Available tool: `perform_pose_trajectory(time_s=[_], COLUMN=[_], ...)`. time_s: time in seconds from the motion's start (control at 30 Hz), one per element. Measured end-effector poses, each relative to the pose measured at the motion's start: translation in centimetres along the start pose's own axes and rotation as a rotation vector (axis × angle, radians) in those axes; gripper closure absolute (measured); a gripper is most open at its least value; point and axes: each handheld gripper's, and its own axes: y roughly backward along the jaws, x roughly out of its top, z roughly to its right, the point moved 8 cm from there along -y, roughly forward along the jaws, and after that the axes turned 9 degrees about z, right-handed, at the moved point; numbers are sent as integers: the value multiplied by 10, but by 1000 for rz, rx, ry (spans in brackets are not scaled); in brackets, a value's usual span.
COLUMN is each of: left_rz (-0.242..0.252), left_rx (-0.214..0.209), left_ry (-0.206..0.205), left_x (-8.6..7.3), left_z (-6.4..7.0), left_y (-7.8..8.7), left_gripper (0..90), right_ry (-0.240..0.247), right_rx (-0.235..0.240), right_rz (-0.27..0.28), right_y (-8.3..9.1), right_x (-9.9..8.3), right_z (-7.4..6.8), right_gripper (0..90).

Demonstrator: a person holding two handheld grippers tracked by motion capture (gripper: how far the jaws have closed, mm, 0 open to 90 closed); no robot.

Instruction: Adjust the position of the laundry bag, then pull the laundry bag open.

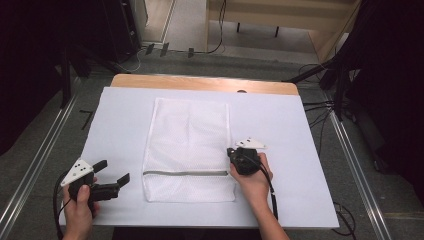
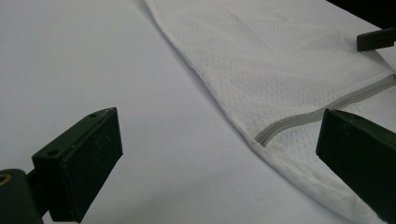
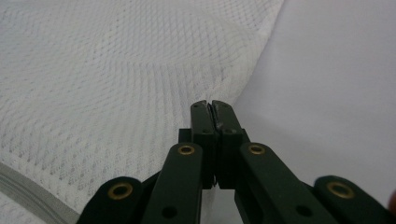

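Mesh bag [image 1: 189, 145] lies flat mid-table, nearer the front edge, its grey zipper [image 1: 185, 173] running across close to the bag's near end. Right gripper [image 1: 232, 152] is at the bag's right edge just above the zipper, jaws pressed together, pinching the mesh. Left gripper [image 1: 114, 172] sits by the table's [image 1: 280, 125] front left corner, jaws wide, nothing between them, pointing at the bag's left edge.

Even overhead light falls on the white table [image 1: 300, 150], which is bright but not blown out, while the room around it from 9 to 3 o'clock sinks into near black. Shadows are soft and short. The high view is slightly soft and grainy. In both gripper views the near tongs [image 3: 212, 116] blur, and the mesh bag [image 2: 289, 60] weave stays sharp farther off.
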Motion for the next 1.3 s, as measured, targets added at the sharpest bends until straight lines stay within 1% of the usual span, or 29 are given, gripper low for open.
perform_pose_trajectory(time_s=[0.13,0.27,0.3,0.33,0.37,0.4,0.43,0.47,0.57,0.63,0.7,0.8,0.83,0.9,0.97,1.07,1.17,1.3], left_rz=[0,-2,-3,-6,-10,-12,-14,-14,-7,-7,-7,-14,-15,-16,-9,-5,-6,-4], left_rx=[-2,-6,-8,-10,-9,-9,-12,-13,-12,-12,-13,-21,-27,-33,-41,-49,-59,-67], left_ry=[-2,-5,-6,-5,-10,-11,-13,-15,-14,-8,-3,-8,-12,-17,-27,-26,-29,-26], left_x=[-1,-1,-1,-1,-2,-3,-3,-4,-3,-2,-3,-4,-4,-3,-2,-1,-1,-1], left_z=[2,5,5,6,7,8,9,10,10,9,10,14,15,18,21,25,27,30], left_y=[-1,-2,-2,-3,-3,-2,-2,-1,2,1,-1,-3,-3,-4,-4,-4,-6,-6], left_gripper=[4,4,4,4,4,4,4,4,4,4,4,4,4,4,4,4,4,4], right_ry=[-12,1,-8,-22,-40,-51,-52,-52,-66,-71,-77,-86,-84,-91,-81,-64,-81,-66], right_rx=[3,4,7,15,25,26,17,16,35,33,43,82,85,104,94,83,69,67], right_rz=[-9,-10,-10,-2,11,18,29,42,65,69,67,57,48,39,21,-17,-28,-48], right_y=[7,12,13,15,17,20,24,29,47,61,74,91,96,103,106,104,97,88], right_x=[-2,-7,-8,-7,-6,-5,-4,-3,-6,-14,-24,-38,-43,-52,-59,-64,-64,-64], right_z=[15,22,24,27,29,32,35,38,43,46,46,39,35,25,18,12,12,8], right_gripper=[900,900,892,849,787,722,692,674,616,588,581,582,568,525,473,438,406,357])
